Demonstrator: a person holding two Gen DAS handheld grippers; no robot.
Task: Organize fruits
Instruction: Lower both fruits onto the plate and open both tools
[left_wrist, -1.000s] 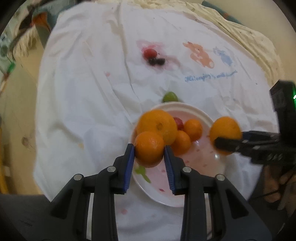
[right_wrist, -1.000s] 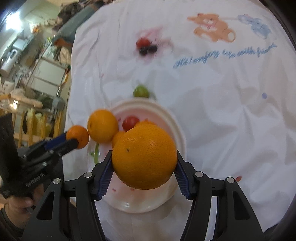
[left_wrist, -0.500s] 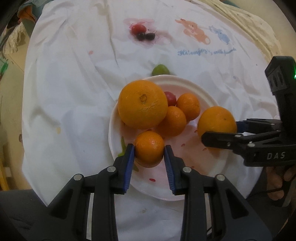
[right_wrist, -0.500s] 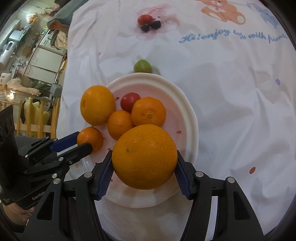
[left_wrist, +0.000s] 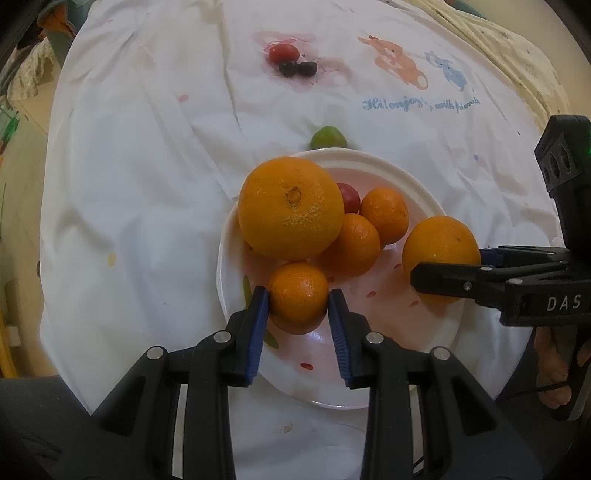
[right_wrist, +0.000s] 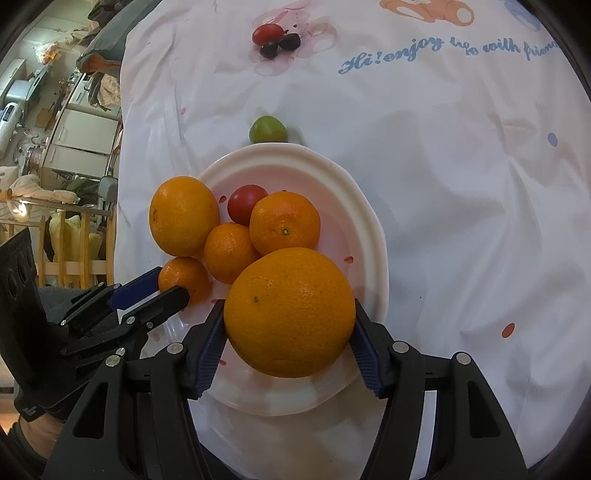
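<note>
Here both tools are over the white plate, each with a piece of citrus to add to the pile. The left gripper is clamped on a small mandarin, its blue pads pressing the fruit's two sides, and it holds the mandarin low over the near-left part of the plate, probably to set it into the bare patch in front of the heap. The right gripper has a large orange between its jaws over the near-right part of the plate. Those jaws have just been opening a little, yet the pads appear to touch the peel on both sides, so I judge it gripped but being let go. Whether the orange already rests on the plate I cannot tell. A second orange sits at the plate's left side, overlapping the rim, and two mandarins lean against it near the centre with a red tomato tucked behind them. That packing leaves room only toward the near rim, which is likely why both tools come in from that side. Just beyond the plate's far rim lies a green fruit, and well beyond it another red tomato with two dark fruits on the cloth, not yet gathered.
</note>
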